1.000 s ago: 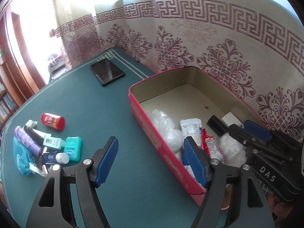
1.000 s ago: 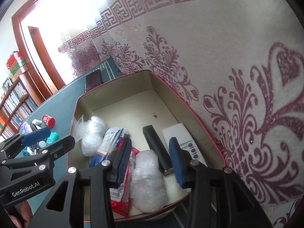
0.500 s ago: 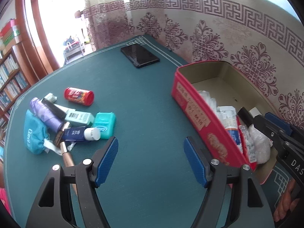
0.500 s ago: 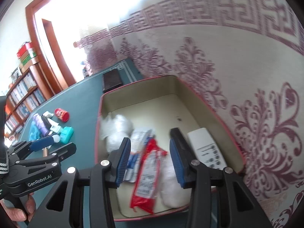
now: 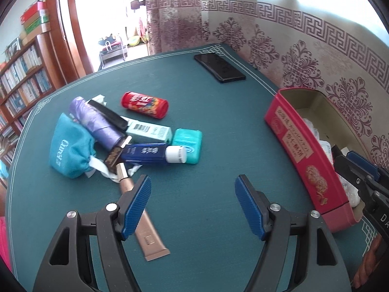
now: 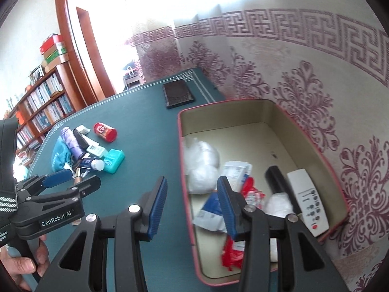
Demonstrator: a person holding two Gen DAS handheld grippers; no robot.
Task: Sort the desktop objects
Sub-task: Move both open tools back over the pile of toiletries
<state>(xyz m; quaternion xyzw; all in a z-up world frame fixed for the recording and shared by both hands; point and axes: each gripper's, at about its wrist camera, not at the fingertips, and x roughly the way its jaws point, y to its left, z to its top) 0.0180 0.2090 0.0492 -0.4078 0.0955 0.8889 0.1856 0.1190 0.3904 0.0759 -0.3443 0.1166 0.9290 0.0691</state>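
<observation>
Both the left gripper [image 5: 192, 204] and the right gripper [image 6: 192, 206] have their fingers apart and empty, above the green tabletop [image 5: 194, 112] beside the red tin [image 5: 301, 150].

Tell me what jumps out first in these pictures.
A red tin sits open against the patterned curtain, holding plastic bags, packets and a white remote. On the green table to its left lies a heap of toiletries, with a red can and a teal pouch standing out.
</observation>
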